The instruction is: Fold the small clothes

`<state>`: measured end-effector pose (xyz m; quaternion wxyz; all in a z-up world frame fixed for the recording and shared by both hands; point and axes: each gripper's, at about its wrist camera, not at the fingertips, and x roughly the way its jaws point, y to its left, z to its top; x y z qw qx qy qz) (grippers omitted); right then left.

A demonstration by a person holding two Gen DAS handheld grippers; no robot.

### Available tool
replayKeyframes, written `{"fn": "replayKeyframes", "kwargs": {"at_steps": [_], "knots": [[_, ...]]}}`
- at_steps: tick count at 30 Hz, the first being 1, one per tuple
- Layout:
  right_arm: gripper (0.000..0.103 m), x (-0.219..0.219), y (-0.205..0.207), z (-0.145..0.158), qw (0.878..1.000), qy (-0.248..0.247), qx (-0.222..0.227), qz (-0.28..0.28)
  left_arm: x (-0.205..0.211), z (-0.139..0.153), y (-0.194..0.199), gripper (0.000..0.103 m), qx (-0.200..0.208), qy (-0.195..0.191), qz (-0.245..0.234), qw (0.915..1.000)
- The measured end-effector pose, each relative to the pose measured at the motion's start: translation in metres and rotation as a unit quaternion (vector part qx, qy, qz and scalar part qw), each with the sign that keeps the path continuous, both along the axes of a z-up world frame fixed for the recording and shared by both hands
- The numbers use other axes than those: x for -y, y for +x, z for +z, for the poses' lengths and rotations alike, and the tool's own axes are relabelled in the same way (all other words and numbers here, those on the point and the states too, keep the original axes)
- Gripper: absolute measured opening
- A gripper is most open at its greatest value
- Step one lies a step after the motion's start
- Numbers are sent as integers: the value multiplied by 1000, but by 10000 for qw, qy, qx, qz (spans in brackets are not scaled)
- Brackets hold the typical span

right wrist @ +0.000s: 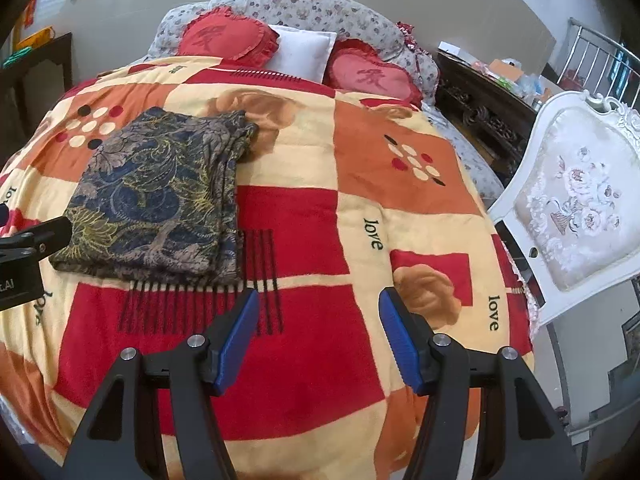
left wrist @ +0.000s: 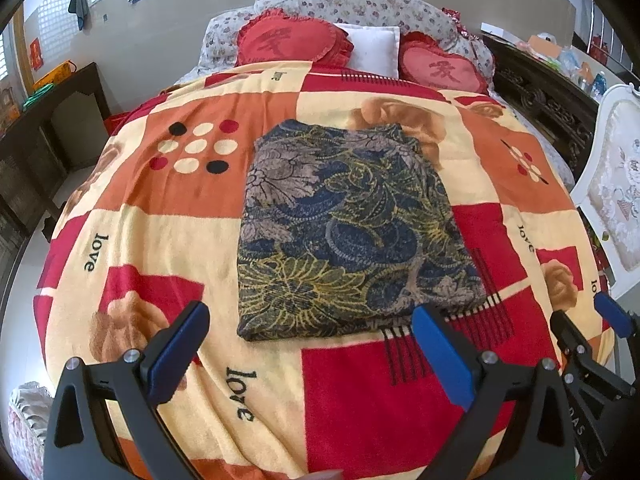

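A dark floral garment (left wrist: 348,224), blue, grey and yellow, lies folded into a neat rectangle on the patterned blanket (left wrist: 168,240). It also shows in the right wrist view (right wrist: 160,196), at the left. My left gripper (left wrist: 312,320) is open and empty, just in front of the garment's near edge, above the blanket. My right gripper (right wrist: 318,312) is open and empty, to the right of the garment over a red patch of blanket. The right gripper also shows at the far right of the left wrist view (left wrist: 588,320).
Two red heart cushions (left wrist: 292,40) and a white pillow (left wrist: 374,48) lie at the bed's head. A white upholstered chair (right wrist: 572,204) stands to the right of the bed. Dark wooden furniture (left wrist: 48,140) stands at the left, a carved dark cabinet (right wrist: 484,120) at the right.
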<state>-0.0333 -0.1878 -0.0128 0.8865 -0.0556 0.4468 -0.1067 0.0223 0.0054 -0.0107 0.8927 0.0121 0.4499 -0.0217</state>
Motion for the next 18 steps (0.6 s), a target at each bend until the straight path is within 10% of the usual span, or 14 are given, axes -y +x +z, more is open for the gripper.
{"fn": "replayKeyframes", "kwargs": {"at_steps": [9,18], "knots": [[72,-2,2,0,9893,1406,-107,362,-5,-9,2,103,-101,-55,47,9999],[72,-17,-1,14,9831,1712,83,650,-6,-6,-1,103,60,-77,28,9999]]}}
